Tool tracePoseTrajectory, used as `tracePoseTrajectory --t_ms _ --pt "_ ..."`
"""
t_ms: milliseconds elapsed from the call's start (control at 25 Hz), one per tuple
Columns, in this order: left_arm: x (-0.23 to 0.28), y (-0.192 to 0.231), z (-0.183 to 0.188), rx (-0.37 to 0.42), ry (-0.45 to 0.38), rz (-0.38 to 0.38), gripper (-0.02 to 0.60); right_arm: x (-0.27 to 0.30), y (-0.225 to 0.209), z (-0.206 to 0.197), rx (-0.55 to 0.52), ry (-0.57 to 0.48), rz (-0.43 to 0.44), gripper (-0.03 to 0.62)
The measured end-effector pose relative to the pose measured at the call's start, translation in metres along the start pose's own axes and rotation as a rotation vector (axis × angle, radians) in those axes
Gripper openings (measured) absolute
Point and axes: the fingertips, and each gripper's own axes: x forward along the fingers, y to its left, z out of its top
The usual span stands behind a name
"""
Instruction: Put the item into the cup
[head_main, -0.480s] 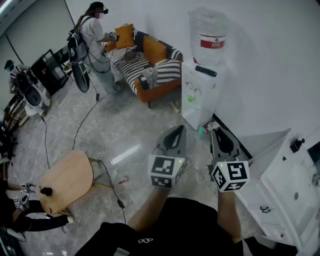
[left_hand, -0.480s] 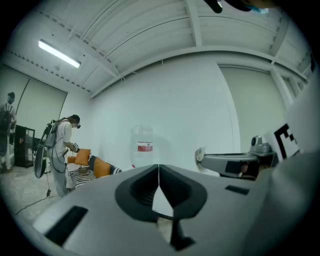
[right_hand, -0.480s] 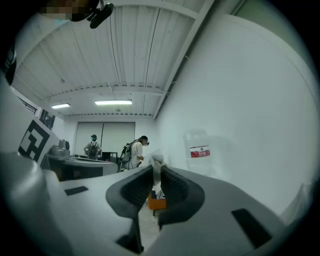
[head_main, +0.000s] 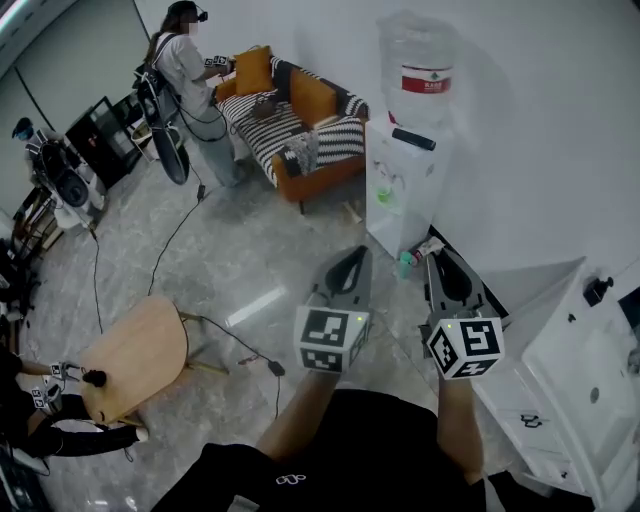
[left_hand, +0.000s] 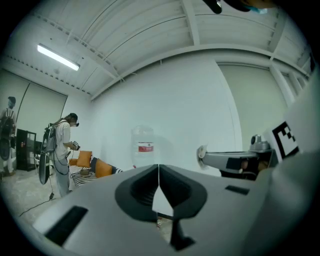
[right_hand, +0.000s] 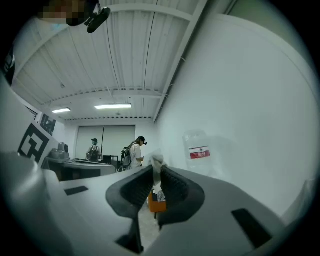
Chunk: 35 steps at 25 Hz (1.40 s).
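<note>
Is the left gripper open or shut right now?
Shut: on the left gripper the two jaws meet along a thin line, with nothing between them.

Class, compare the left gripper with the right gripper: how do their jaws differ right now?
The left gripper has its jaws pressed together tip to tip, while the right gripper has a narrow gap between its jaws. The left gripper holds nothing, whereas the right gripper is clamped on a small white item at its tips. Both are grey and point forward side by side.
</note>
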Motion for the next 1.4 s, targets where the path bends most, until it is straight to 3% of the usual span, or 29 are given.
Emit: tracePoseTrajectory --t_ms 240,440,800,1040,1400 --pt "0.009 -0.001 0.001 -0.012 -0.006 0.004 0.014 0.0 -0.02 -0.002 0.008 -0.006 -0.027 0.054" --pt "0.018 0.002 -0.004 0.024 0.001 0.022 0.014 0.007 -0.03 -0.005 0.005 0.007 -0.033 0.054" --pt "0.044 0.015 -0.014 -0.037 0.011 0.006 0.014 0.013 -0.048 -0.007 -0.02 0.01 -0.066 0.054" --pt "0.073 0.051 -0.024 -0.046 0.017 0.032 0.014 0.045 -0.06 -0.015 -0.016 -0.017 -0.068 0.054" --pt "0.133 0.121 -0.027 -0.056 0.023 0.048 0.014 0.143 -0.057 -0.026 0.0 -0.032 -0.026 0.054"
